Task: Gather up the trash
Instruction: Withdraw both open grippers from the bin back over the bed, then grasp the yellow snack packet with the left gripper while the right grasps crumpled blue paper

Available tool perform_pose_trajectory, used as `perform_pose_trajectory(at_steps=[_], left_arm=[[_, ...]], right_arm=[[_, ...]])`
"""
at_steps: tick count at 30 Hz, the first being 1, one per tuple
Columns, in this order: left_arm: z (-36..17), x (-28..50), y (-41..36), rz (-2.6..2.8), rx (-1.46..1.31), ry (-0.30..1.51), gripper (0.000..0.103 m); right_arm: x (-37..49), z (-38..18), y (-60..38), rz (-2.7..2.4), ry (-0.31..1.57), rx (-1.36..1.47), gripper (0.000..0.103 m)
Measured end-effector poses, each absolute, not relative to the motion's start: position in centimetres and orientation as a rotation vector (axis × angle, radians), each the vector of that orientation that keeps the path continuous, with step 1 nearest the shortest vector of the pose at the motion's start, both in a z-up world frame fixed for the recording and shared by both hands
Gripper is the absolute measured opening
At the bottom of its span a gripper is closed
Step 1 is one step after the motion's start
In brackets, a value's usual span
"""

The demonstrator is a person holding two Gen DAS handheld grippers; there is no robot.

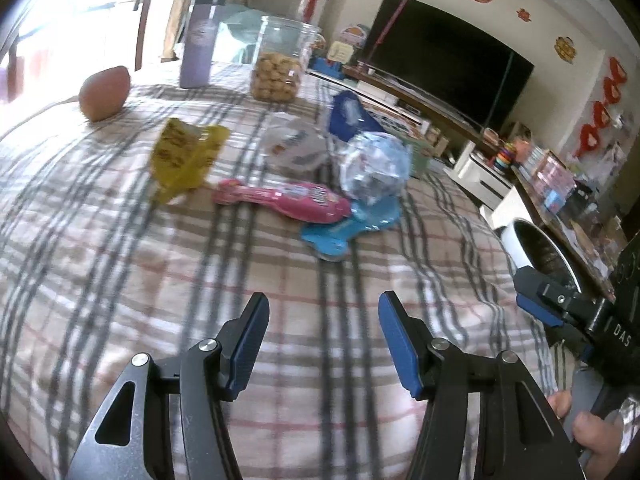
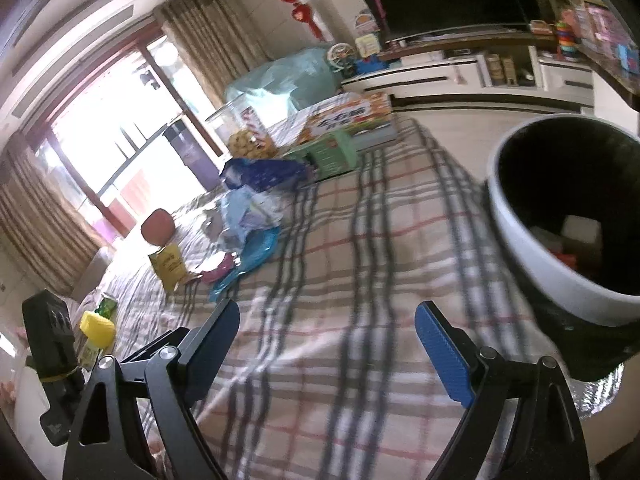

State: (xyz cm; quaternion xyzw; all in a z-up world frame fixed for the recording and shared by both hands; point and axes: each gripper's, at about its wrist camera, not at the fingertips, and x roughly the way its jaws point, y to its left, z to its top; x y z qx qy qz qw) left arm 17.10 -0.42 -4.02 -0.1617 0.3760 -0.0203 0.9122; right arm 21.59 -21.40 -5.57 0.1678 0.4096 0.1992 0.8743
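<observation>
- Left gripper (image 1: pixel 324 346): fingers (image 1: pixel 250 344) dark with ribbed blue pads, standing apart with nothing between them, above bare plaid cloth (image 1: pixel 120 272).
- Right gripper (image 2: pixel 328 354): fingers (image 2: pixel 442 354) spread wider, likewise empty, with the bin (image 2: pixel 520 216) just beside them at the right.
- Bin: round, white rim, dark inside, some scraps already at the bottom.
- Trash, clustered mid-surface, well ahead of both grippers: pink wrapper (image 1: pixel 280 198), flat and glossy; yellow packet (image 1: pixel 186 156), creased and standing half up; clear crumpled bag (image 1: pixel 374 166); blue foil pack (image 1: pixel 352 222) partly under it; white pouch (image 1: pixel 296 146).
- Non-trash: cookie jar (image 1: pixel 280 60), clear and cylindrical; purple tumbler (image 1: pixel 200 40); brown rounded object (image 1: pixel 106 92).
- Risks, judged: overlapping wrappers may lift together or spill apart; slick film may slide from the pads; soft cloth may bunch and get pinched along with a flat wrapper; a wide reach could knock the jar.
</observation>
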Motion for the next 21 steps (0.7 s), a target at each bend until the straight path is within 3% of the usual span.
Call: perform_pose_trajectory(at_steps=[21], left_arm=[[-4.6,19.9,4.9,0.054,-0.348,0.790,0.061]], right_arm=[[25.4,-6.1,-13.8,0.522,0.871,0.267,0.091]])
